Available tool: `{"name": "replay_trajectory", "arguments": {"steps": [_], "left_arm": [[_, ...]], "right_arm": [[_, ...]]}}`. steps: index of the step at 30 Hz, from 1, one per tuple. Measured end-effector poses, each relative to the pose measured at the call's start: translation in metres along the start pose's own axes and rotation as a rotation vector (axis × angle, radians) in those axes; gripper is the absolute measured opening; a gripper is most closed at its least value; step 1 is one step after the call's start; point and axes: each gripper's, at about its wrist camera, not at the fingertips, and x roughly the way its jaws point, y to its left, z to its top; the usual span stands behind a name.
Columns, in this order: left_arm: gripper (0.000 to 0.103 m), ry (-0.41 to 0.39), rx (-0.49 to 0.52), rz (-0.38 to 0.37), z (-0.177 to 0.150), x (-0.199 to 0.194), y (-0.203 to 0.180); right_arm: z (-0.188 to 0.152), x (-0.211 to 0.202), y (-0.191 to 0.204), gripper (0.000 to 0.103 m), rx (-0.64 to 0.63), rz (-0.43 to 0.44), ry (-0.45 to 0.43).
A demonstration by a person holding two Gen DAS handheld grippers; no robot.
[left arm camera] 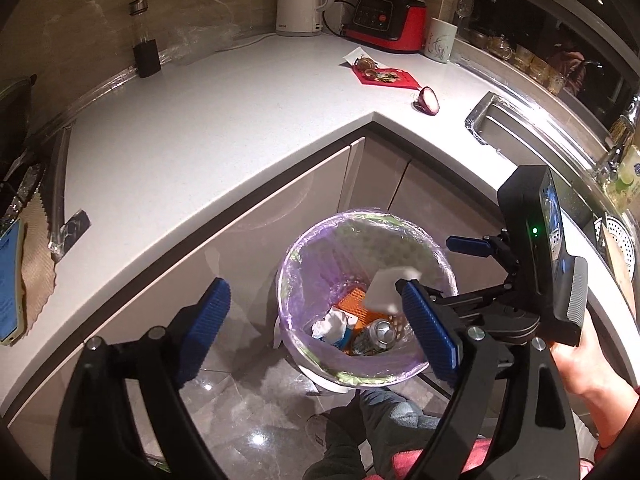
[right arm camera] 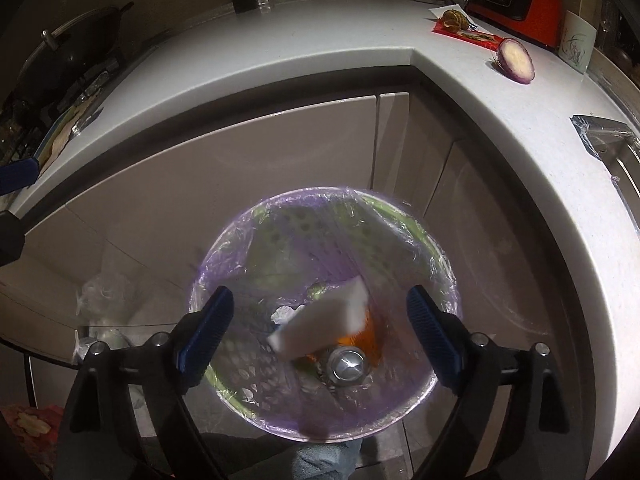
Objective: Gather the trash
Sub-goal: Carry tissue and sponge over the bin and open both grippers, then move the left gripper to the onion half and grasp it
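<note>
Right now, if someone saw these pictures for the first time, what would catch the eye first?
First, the trash bin with its purple liner, on the floor by the corner cabinets, and a white paper piece blurred in mid-air above it, between the open right tongs. Inside lie a drink can and crumpled tissue. On the counter, a halved red onion.

The bin (right arm camera: 440, 264) stands on the floor before the corner cabinets; 1 can (right arm camera: 347, 363) lies inside it.
</note>
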Motion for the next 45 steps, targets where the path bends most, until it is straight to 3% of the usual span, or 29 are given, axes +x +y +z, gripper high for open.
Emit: {"name": "replay_trajectory", "arguments": {"steps": [7,12,21,23,27,32,45], "left_arm": [[0.085,-0.023,-0.014,-0.011,0.016,-0.003,0.001],[0.086,-0.056,-0.006,-0.033,0.039,-0.004,-0.008],[0.089,-0.116,0.077,-0.111,0.103,0.018,-0.069],[0.089,-0.128,0.083,-0.134,0.119,0.028,-0.084],[0.089,-0.135,0.075,-0.164,0.15,0.054,-0.109],[0.089,-0.121,0.088,-0.145,0.177,0.097,-0.137],[0.089,-0.046,0.01,-0.072,0.214,0.186,-0.172]], "right_arm": [[0.011,-0.018,-0.004,0.091,-0.001,-0.012,-0.041],[0.027,-0.065,-0.022,0.097,0.032,-0.049,-0.155],[0.058,-0.138,-0.079,0.1,0.063,-0.182,-0.314],[0.065,-0.146,-0.096,0.1,0.075,-0.234,-0.318],[0.07,-0.157,-0.138,0.1,0.103,-0.257,-0.335],[0.078,-0.161,-0.184,0.1,0.107,-0.298,-0.337],[0.101,-0.15,-0.268,0.1,0.111,-0.252,-0.32]]}}
